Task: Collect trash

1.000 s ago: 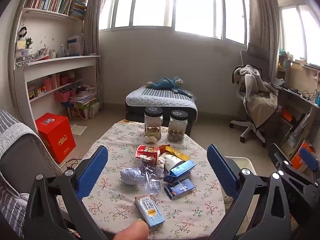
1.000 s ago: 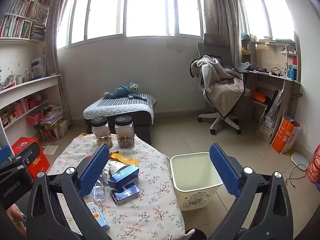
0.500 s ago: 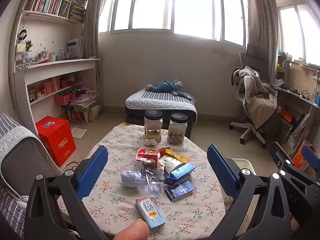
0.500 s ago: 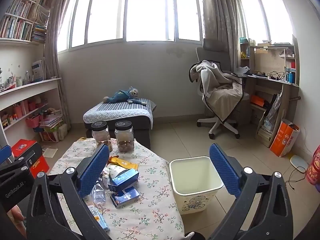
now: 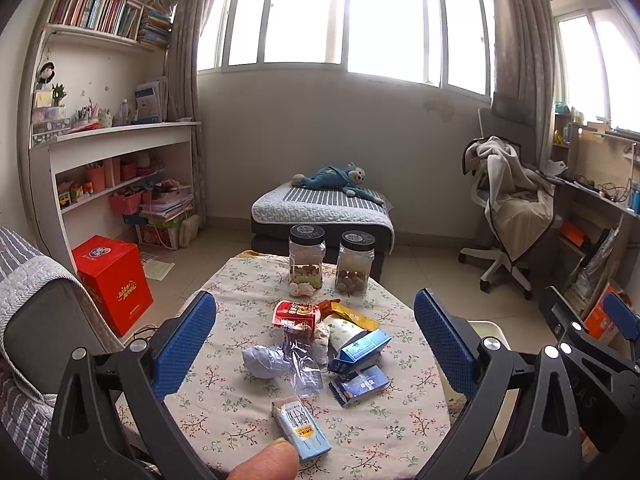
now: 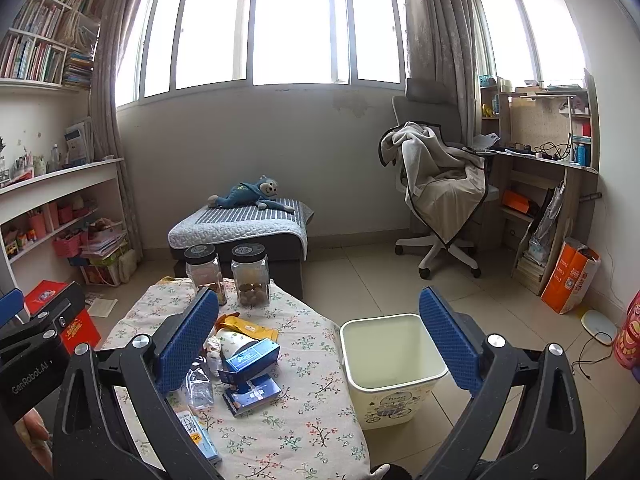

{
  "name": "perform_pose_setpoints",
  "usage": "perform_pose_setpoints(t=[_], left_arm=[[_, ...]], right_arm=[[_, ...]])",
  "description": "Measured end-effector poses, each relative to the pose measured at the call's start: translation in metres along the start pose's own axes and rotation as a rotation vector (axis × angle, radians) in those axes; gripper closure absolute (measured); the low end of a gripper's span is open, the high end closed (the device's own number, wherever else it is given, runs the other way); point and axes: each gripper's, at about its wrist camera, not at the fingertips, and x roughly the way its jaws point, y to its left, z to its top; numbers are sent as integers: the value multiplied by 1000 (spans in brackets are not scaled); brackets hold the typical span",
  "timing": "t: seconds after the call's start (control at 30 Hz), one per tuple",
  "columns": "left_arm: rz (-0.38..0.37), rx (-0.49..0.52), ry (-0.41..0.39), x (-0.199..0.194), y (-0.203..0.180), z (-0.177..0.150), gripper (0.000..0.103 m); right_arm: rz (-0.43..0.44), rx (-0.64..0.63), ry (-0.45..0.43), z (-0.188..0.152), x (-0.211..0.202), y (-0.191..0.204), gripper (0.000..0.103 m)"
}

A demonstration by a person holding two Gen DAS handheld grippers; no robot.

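Both the left gripper (image 5: 315, 336) and right gripper (image 6: 319, 338) hover with jaws wide apart, ready to grab the trash (image 5: 320, 344) heaped mid-table, bin (image 6: 394, 364) waiting at its 3 o'clock.

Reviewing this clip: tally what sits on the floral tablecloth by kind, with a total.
Jars with black lids: 2
Blue cartons and boxes: 3
Red snack pack: 1
Yellow wrapper: 1
White paper cup: 1
Clear plastic wrapper: 1
Crumpled pale wads: 2
Total: 11
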Motion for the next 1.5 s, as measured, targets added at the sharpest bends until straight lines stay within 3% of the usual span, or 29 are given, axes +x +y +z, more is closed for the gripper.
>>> perform_pose_setpoints(t=[1.5], left_arm=[[-2,2,-31,-10,-6,1,7]], right_arm=[[12,14,-16,10,-11,-4,7]])
